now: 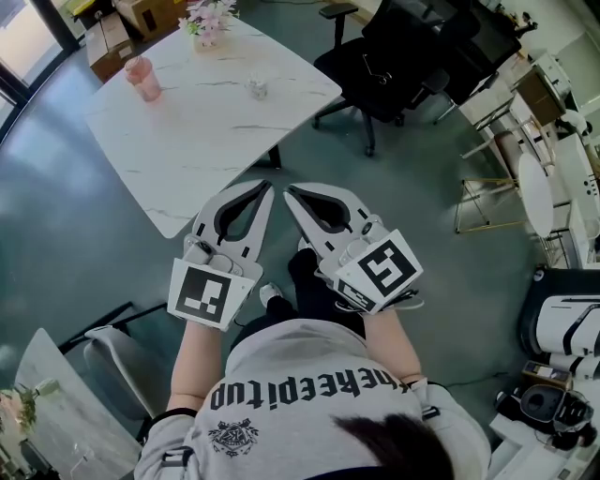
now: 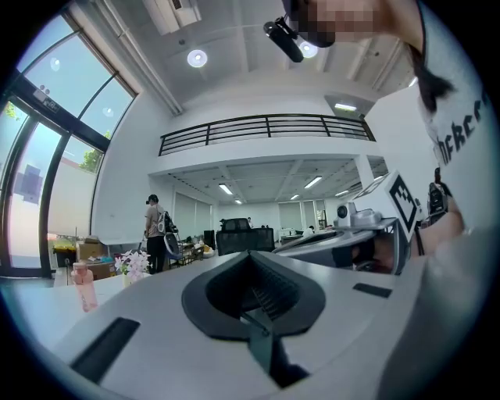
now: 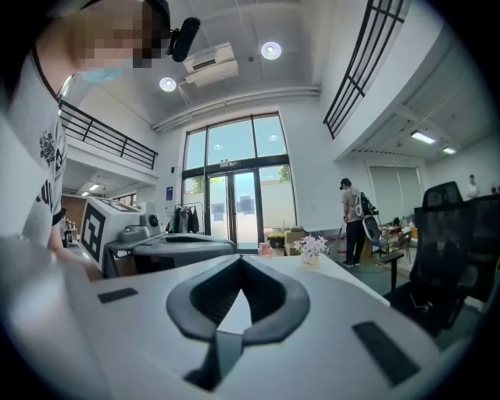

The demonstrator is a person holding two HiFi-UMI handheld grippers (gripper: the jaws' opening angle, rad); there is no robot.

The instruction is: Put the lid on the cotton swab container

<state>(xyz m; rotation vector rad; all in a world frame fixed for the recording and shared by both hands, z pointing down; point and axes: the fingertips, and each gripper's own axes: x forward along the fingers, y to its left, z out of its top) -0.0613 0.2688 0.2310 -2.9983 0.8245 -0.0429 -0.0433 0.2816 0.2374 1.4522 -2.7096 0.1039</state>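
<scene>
Left gripper and right gripper are both closed on nothing, side by side, level. Ahead of their tips, well apart on the table, stands a small clear jar, contents too small to tell. Left of it is a pink cup; beyond it, a vase of flowers.

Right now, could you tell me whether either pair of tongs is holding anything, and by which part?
Nothing is held: the left tongs and the right tongs are both shut with nothing between them.

A pink cup and flowers stand on the marble table, a black chair nearby.
</scene>
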